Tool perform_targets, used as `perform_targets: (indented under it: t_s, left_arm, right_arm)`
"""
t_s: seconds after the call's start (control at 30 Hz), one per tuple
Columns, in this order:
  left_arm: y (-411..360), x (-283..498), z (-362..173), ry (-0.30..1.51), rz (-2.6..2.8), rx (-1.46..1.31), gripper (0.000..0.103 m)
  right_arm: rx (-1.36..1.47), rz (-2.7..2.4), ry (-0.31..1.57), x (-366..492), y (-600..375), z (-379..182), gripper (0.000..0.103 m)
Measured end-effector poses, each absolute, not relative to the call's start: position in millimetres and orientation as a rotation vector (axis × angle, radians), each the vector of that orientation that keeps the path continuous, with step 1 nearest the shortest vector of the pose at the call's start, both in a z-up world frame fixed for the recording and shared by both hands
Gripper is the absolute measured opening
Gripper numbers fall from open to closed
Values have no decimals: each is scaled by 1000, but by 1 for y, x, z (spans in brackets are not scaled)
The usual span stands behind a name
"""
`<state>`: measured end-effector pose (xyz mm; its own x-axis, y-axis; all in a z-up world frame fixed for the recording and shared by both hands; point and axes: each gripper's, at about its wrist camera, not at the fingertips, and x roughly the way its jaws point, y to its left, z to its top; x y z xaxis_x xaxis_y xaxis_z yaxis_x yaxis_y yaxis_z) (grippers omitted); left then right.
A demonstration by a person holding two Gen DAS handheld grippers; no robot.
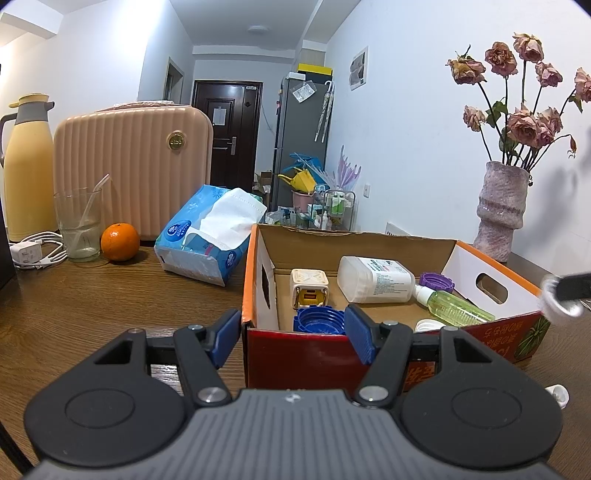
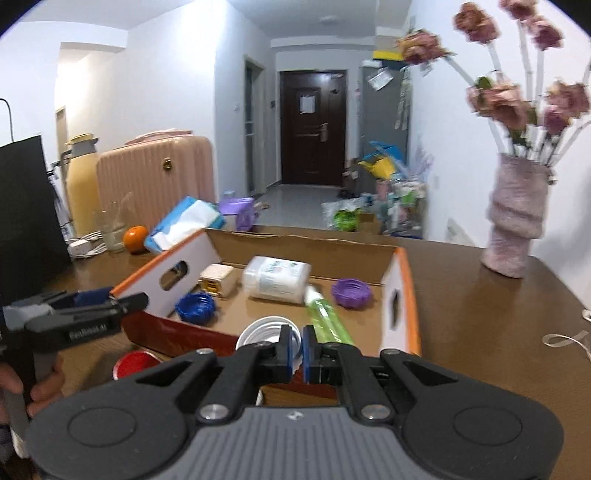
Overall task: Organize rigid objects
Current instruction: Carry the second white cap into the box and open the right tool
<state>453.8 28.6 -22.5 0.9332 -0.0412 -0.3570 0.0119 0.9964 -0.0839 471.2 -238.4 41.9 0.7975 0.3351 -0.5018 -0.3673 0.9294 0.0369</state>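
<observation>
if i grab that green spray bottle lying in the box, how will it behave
The green spray bottle is round-bodied and lies on its side in the cardboard box, so a nudge will probably roll it. Its smooth clear plastic may slip between fingers. It looks small and slim, so likely light and rigid enough to grip firmly.

White walls (image 1: 406,122) are standing all around, and a round lamp (image 1: 259,29) is sitting on the ceiling. A dark door (image 2: 313,127) is waiting at the end of the hallway, where the floor (image 2: 295,201) is shining pale. A tall grey fridge (image 1: 301,136) is standing by the right wall with a yellow box (image 1: 314,68) on top. A brown wooden table (image 1: 92,295) is filling the front, and soft light is falling on it
</observation>
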Motion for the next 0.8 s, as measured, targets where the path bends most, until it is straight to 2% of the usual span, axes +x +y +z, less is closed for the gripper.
perform_targets:
  t_s: [0.23, 0.53, 0.67, 0.8]
  left_arm:
    - [29, 453, -22, 365, -27, -77, 63]
    - [29, 453, -21, 366, -27, -77, 63]
    - [29, 453, -21, 367, -26, -76, 63]
    - [28, 454, -21, 367, -23, -71, 63]
  right_arm:
    - [-86, 451, 613, 536, -204, 49, 5]
    - [-95, 456, 811, 616, -159, 13, 5]
    - [-79, 440, 869, 635, -150, -1, 14]
    - [-103, 436, 880, 637, -146, -9, 14]
